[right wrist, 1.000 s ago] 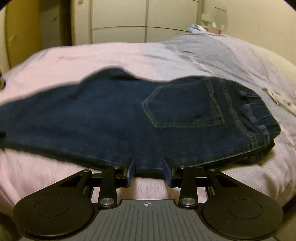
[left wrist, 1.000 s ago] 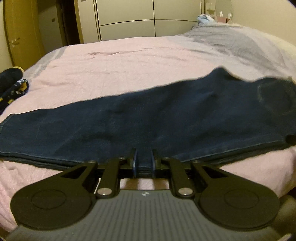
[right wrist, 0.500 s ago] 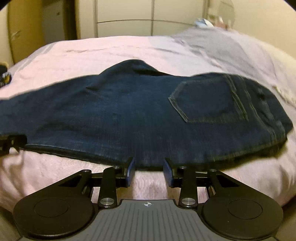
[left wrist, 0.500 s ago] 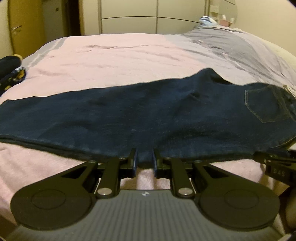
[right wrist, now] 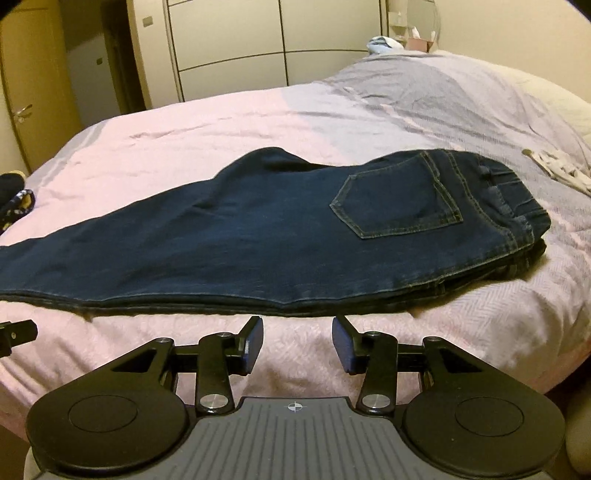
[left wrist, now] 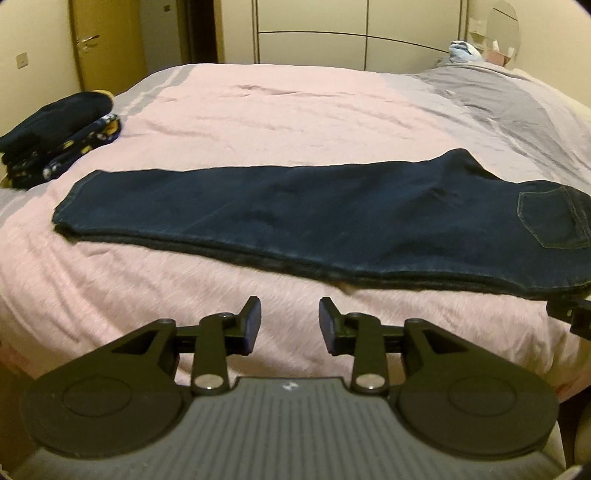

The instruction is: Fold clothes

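Note:
Dark blue jeans point(left wrist: 314, 221) lie folded lengthwise, leg on leg, across the pink bedspread point(left wrist: 277, 110); leg ends point left, waistband right. The back pocket point(right wrist: 399, 203) and waistband show in the right wrist view, where the jeans point(right wrist: 240, 240) fill the middle. My left gripper point(left wrist: 290, 325) hangs just short of the jeans' near edge, jaws opening, nothing between them. My right gripper point(right wrist: 297, 338) is also just off the near edge below the seat, jaws opening and empty. Each gripper's finger shows at the other view's edge.
A stack of folded dark clothes point(left wrist: 55, 133) sits at the bed's left edge. A small white cloth point(right wrist: 557, 170) lies right of the waistband. Grey bedding point(left wrist: 498, 107) and a light blue item point(left wrist: 463, 51) are far right. Wardrobe doors point(left wrist: 351, 33) stand behind the bed.
Both grippers let go of the jeans' near edge, opened wider and pulled back and up. The jeans have dropped flat onto the bed.

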Action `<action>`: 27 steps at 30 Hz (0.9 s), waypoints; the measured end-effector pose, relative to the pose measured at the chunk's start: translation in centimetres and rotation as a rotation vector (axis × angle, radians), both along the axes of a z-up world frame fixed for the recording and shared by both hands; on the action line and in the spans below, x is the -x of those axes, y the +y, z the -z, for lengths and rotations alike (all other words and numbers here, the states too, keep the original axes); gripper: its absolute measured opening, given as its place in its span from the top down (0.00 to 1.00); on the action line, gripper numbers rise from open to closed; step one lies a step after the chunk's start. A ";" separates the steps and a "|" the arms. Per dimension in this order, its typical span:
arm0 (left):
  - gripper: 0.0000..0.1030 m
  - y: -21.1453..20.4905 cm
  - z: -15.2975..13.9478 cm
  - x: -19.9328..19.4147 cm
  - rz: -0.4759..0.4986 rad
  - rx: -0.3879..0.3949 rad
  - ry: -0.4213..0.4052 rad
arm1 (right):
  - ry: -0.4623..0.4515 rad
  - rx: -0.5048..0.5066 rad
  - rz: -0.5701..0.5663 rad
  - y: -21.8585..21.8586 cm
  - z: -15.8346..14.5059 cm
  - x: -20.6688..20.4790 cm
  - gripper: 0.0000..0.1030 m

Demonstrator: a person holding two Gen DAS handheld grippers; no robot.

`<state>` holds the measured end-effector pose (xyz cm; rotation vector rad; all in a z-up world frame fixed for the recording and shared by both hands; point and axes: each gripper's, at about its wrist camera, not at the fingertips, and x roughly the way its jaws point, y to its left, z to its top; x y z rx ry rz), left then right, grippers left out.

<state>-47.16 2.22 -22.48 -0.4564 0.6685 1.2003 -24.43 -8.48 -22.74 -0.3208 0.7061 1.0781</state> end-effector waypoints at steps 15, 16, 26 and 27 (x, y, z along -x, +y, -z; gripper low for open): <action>0.68 -3.0 -1.4 1.5 0.018 -0.038 -0.012 | -0.043 -0.005 0.035 -3.4 -1.0 1.3 0.55; 0.67 -3.3 -1.5 1.4 0.024 -0.042 -0.017 | -0.050 -0.007 0.045 -3.6 -1.1 1.2 0.55; 0.64 -4.7 -2.4 0.8 0.064 -0.070 -0.036 | -0.056 -0.035 0.137 -6.6 -1.9 -0.5 0.55; 0.64 -4.8 -2.4 0.8 0.063 -0.073 -0.033 | -0.053 -0.038 0.147 -6.9 -2.0 -0.8 0.55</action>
